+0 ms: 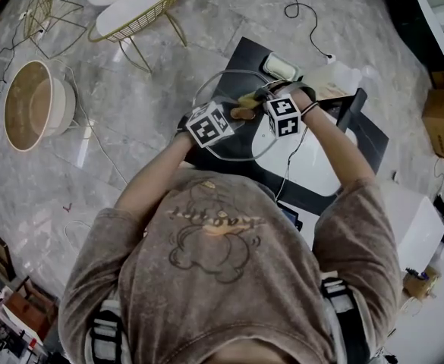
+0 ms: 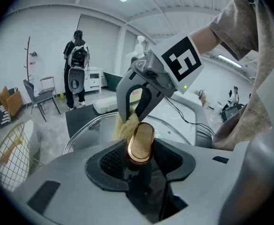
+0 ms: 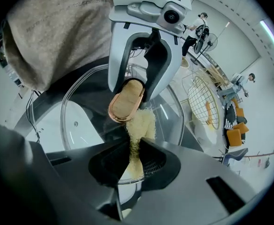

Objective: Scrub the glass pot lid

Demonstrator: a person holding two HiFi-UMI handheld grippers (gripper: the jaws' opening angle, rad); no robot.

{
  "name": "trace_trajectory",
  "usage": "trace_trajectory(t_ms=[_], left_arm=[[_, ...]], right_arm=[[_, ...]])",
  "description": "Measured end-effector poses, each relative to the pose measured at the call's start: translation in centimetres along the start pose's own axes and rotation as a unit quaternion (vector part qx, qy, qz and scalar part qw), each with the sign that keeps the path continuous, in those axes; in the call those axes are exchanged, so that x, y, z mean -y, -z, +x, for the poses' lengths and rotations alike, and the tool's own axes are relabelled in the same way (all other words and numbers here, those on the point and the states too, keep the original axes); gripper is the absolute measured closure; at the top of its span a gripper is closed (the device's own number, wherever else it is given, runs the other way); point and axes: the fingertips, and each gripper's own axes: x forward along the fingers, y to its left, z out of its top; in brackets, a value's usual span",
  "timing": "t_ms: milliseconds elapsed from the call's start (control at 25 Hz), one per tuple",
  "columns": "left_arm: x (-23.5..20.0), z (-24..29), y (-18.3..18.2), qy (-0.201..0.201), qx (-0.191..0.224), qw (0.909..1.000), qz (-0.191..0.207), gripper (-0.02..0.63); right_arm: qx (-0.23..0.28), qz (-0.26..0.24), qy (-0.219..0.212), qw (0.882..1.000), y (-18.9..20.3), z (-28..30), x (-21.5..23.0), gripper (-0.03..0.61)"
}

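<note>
The round glass pot lid (image 1: 223, 144) is held up in front of the person's chest. Its oval copper-rimmed knob (image 2: 141, 143) sits between the jaws of my left gripper (image 2: 141, 150), which is shut on it. In the right gripper view that knob (image 3: 125, 101) faces me, with the left gripper (image 3: 137, 89) behind it. My right gripper (image 3: 136, 159) is shut on a yellow scrubbing pad (image 3: 140, 124), whose free end lies against the glass just beside the knob. From the head view both marker cubes meet over the lid, the left gripper (image 1: 233, 115) and the right gripper (image 1: 260, 100) close together.
Below the lid stands a black table (image 1: 244, 55) with a white basin (image 1: 316, 165). On the floor are a round tub (image 1: 32, 105), a wire chair (image 1: 134, 14), a cable (image 1: 301, 10) and cardboard boxes (image 1: 443, 120). A person (image 2: 77, 69) stands far off.
</note>
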Motion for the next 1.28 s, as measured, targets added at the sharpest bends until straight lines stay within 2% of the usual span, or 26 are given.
trace_trajectory(t_ms=[280, 600, 1040, 1280], left_arm=[[-0.1, 0.4, -0.1, 0.004, -0.003, 1.0, 0.001, 0.423], [0.5, 0.0, -0.2, 0.008, -0.016, 0.9998, -0.006, 0.423], [0.8, 0.3, -0.1, 0.022, -0.035, 0.9989, -0.023, 0.422], [0.8, 0.4, 0.0, 0.036, -0.048, 0.9977, -0.033, 0.423]], right_arm=[[-0.015, 0.071, 0.019, 0.997, 1.7, -0.4, -2.2, 0.531], [-0.025, 0.171, 0.057, 0.983, 1.3, -1.0, -4.6, 0.531], [-0.055, 0.283, 0.08, 0.954, -0.3, -1.1, -6.0, 0.532], [-0.061, 0.342, 0.07, 0.935, -1.5, -1.1, -6.5, 0.532]])
